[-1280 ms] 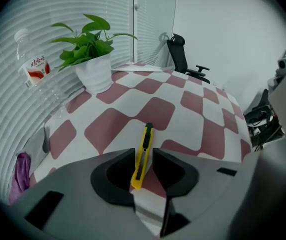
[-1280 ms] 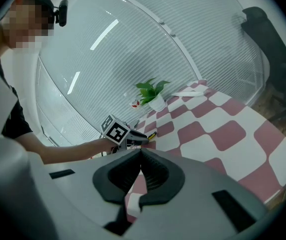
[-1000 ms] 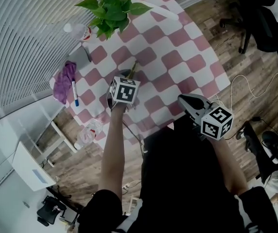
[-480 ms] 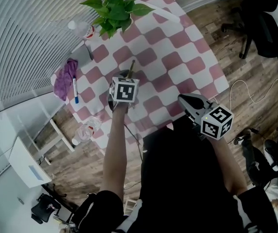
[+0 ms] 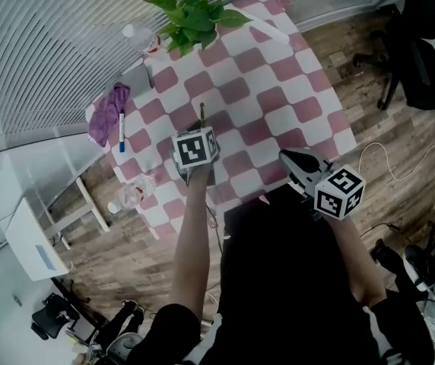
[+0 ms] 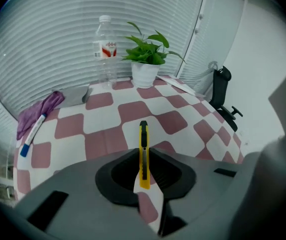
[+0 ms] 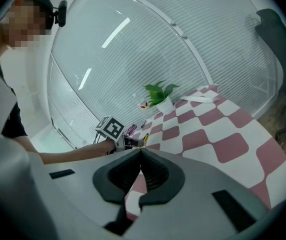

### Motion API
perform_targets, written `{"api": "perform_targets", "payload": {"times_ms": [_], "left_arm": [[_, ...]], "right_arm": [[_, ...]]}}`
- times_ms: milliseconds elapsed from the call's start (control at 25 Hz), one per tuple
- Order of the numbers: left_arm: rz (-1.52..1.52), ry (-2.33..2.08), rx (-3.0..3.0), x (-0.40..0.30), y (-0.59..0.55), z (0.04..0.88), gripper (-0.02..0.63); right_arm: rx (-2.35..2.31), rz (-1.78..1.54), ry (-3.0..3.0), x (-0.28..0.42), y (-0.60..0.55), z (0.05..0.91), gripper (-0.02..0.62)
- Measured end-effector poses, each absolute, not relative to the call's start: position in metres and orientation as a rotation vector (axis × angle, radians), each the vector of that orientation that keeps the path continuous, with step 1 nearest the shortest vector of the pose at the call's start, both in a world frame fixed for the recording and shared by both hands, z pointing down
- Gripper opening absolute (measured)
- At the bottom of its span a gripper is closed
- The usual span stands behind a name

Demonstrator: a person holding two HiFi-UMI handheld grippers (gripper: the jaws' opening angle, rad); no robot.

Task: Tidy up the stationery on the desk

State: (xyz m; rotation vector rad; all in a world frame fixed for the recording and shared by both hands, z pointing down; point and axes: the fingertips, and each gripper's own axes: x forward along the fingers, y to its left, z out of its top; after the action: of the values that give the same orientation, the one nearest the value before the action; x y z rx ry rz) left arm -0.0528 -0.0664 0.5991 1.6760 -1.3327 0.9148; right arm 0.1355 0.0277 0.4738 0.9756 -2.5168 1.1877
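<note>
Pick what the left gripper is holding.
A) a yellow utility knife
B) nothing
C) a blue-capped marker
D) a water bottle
A: in the left gripper view, the left gripper has its jaws closed on the yellow utility knife, which points out over the checkered cloth.

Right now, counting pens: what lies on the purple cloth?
A white marker with a blue cap lies partly on the purple cloth; anything beneath the cloth is covered.

Count: 1 utility knife [image 6: 143,154], 1 marker [image 5: 121,131], 1 purple cloth [image 5: 105,116], 1 potted plant [image 5: 195,17], 2 water bottles: far bottle [image 5: 141,38], near-left bottle [image 5: 130,196].
</note>
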Motion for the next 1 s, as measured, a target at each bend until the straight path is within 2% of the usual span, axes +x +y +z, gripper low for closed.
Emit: {"api": "perform_targets", "payload": {"times_ms": [440,1000], "left_arm": [[0.671,-1.486,1.410,-0.055,-0.021,0.615,0.083],[0.672,-1.520,1.302,-0.061,-0.008,0.630,0.084]], "right_arm": [[0.877,1.159,-2.530,0.130,0.031,0.476,0.021],[0.834,1.148,-2.528,0.128,0.034,0.480,0.020]]}}
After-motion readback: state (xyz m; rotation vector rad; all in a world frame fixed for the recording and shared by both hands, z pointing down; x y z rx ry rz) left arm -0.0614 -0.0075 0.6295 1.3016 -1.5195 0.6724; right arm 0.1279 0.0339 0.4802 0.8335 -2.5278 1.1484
